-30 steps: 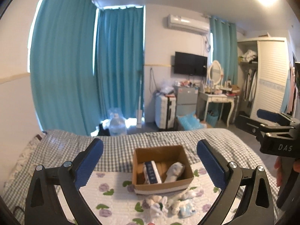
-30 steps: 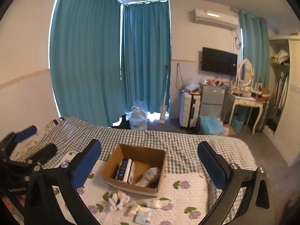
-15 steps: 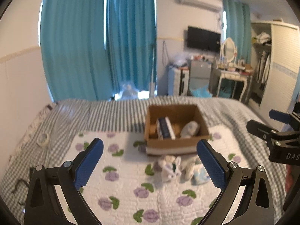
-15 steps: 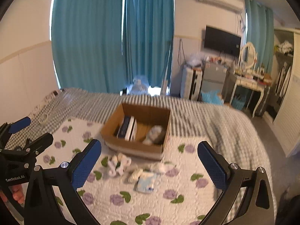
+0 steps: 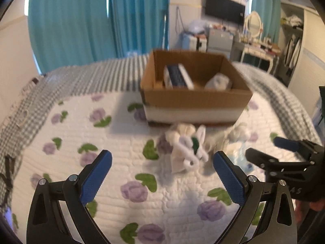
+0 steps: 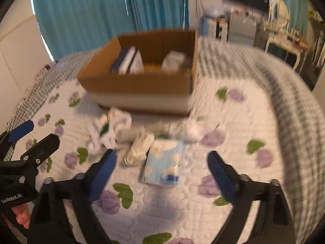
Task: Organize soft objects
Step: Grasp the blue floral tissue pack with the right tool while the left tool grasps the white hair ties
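A cardboard box (image 5: 195, 99) (image 6: 142, 85) stands on the floral quilt and holds a dark blue-and-white bundle (image 5: 177, 77) and a pale soft item (image 5: 218, 82). In front of it lie a white plush rabbit (image 5: 187, 148) (image 6: 107, 130), a cream rolled sock (image 6: 140, 147), a light blue cloud-print packet (image 6: 164, 162) and a white fluffy piece (image 6: 189, 130). My left gripper (image 5: 162, 170) is open and empty, just short of the rabbit. My right gripper (image 6: 161, 168) is open and empty, its jaws straddling the blue packet from above.
The white floral quilt (image 5: 113, 158) covers a grey checked bedspread (image 5: 67, 81). Teal curtains (image 5: 91, 20), a TV, a dressing table (image 5: 258, 46) and a wardrobe stand beyond the bed. Each gripper shows at the edge of the other's view (image 5: 288, 158) (image 6: 26, 148).
Both grippers have tilted down and moved in towards the bed; the box and the soft items now look much larger and closer. Both jaws stay open.
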A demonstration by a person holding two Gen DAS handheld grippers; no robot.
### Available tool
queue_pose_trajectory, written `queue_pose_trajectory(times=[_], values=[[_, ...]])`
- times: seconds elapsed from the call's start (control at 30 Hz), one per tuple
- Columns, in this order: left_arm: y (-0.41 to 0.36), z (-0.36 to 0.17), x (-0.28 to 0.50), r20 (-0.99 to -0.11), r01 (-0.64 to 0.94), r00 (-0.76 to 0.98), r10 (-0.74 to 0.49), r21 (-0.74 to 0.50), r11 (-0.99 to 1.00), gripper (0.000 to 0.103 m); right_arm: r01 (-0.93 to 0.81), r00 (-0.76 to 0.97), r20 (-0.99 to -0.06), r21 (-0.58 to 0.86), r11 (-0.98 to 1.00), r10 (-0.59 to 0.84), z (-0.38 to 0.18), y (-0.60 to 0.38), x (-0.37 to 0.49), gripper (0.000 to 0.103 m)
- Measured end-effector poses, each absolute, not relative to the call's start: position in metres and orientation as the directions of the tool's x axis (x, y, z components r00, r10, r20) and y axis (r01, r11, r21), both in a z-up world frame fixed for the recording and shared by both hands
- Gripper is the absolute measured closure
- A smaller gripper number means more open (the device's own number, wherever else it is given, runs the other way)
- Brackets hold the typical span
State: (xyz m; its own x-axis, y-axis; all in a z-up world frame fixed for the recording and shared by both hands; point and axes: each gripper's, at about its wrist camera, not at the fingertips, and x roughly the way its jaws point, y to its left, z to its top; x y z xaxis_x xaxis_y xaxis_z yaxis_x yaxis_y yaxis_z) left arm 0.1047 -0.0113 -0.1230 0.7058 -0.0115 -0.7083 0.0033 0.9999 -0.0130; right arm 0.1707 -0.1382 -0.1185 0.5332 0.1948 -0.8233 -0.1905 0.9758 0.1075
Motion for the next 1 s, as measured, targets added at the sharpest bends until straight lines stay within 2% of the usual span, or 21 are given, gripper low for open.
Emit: queue_pose_trajectory(times=[0.17,0.3,0.37,0.43,0.47,0.73,0.83,0.93,1.0], values=[[-0.012,-0.149,0.118,-0.742,0.023,0.67,-0.028,-0.017,1.0,0.003,-0.212,0.464,-0.869,0.079,0.974,0.172,-0.163,-0.12,0.181,0.025],[-0.014,-0.16,0.122,-0.758,0.04,0.651,-0.045,-0.024,0.999,0.003,-0.206,0.44,-0.885,0.063,0.977,0.15,-0.185,-0.117,0.185,0.026],[-0.016,-0.163,0.122,-0.765,0.05,0.642,-0.056,-0.03,0.998,0.003,-0.203,0.443,-0.883,0.07,0.977,0.156,-0.185,-0.12,0.185,0.027],[-0.017,-0.163,0.122,-0.764,0.062,0.64,-0.075,-0.045,0.997,0.004,-0.206,0.446,-0.881,0.071,0.976,0.158,-0.183,-0.121,0.184,0.041],[-0.019,-0.163,0.121,-0.763,0.071,0.641,-0.08,-0.045,0.996,0.004,-0.207,0.451,-0.877,0.077,0.975,0.165,-0.181,-0.124,0.182,0.043],[-0.023,-0.155,0.12,-0.745,0.102,0.659,-0.108,-0.054,0.993,0.004,-0.196,0.502,-0.841,0.116,0.974,0.202,-0.161,-0.135,0.168,0.047],[-0.026,-0.155,0.123,-0.745,0.132,0.657,-0.115,-0.037,0.991,0.016,-0.191,0.545,-0.813,0.119,0.974,0.206,-0.148,-0.142,0.161,0.047],[-0.029,-0.159,0.127,-0.752,0.143,0.647,-0.127,-0.044,0.989,0.019,-0.173,0.582,-0.791,0.105,0.979,0.187,-0.14,-0.147,0.159,0.047],[-0.033,-0.162,0.13,-0.754,0.154,0.643,-0.136,-0.046,0.987,0.025,-0.166,0.586,-0.789,0.106,0.98,0.184,-0.141,-0.15,0.16,0.047]])
